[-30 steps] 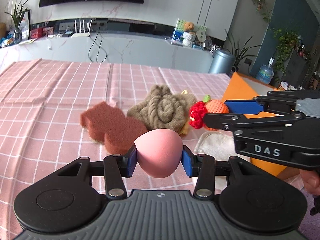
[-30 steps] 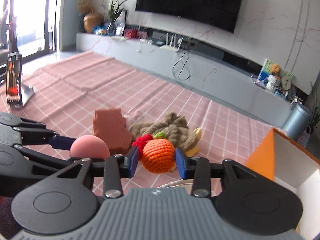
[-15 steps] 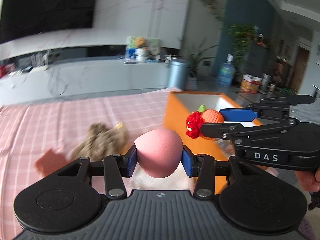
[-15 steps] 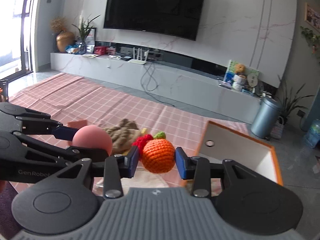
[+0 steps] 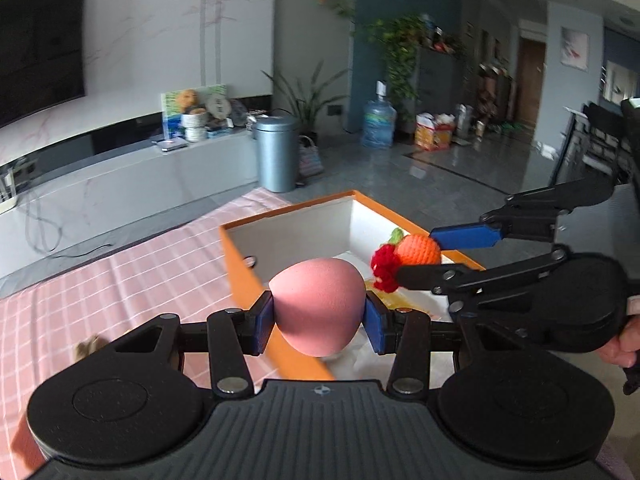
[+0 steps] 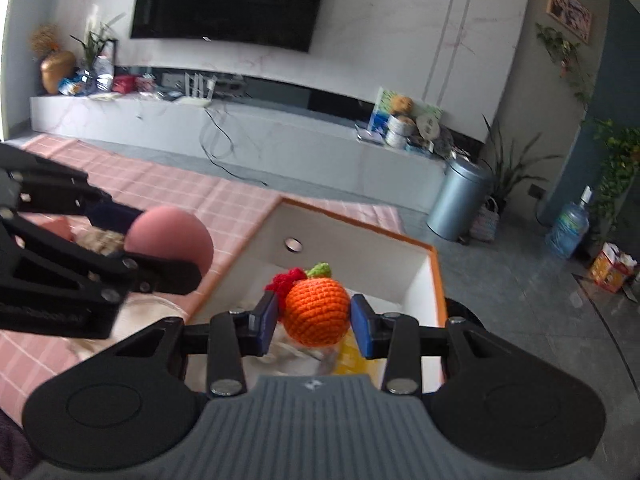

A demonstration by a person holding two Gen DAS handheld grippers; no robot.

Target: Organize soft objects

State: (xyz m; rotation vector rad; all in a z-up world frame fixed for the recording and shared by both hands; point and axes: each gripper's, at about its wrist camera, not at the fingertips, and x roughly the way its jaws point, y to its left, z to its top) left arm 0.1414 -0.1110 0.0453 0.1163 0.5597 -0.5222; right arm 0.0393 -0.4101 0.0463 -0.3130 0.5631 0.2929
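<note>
Your left gripper [image 5: 319, 316] pinches the smooth egg-shaped pink sponge [image 5: 319, 307] at the orange box [image 6: 438, 276] rim; your right gripper [image 6: 314, 318] clamps the knobbly crocheted orange [image 6: 316, 312] over its white interior.

Pink sponge [image 5: 318, 305] plain, held between blue pads [image 5: 264, 322] on a black left gripper [image 5: 319, 320]. Crocheted fruit [image 6: 316, 311] orange with green leaf and red tuft. Box [image 6: 439, 280] orange outside, white inside. Tablecloth [image 5: 132, 276] pink with white grid. Bin [image 6: 456, 204] grey-blue.
</note>
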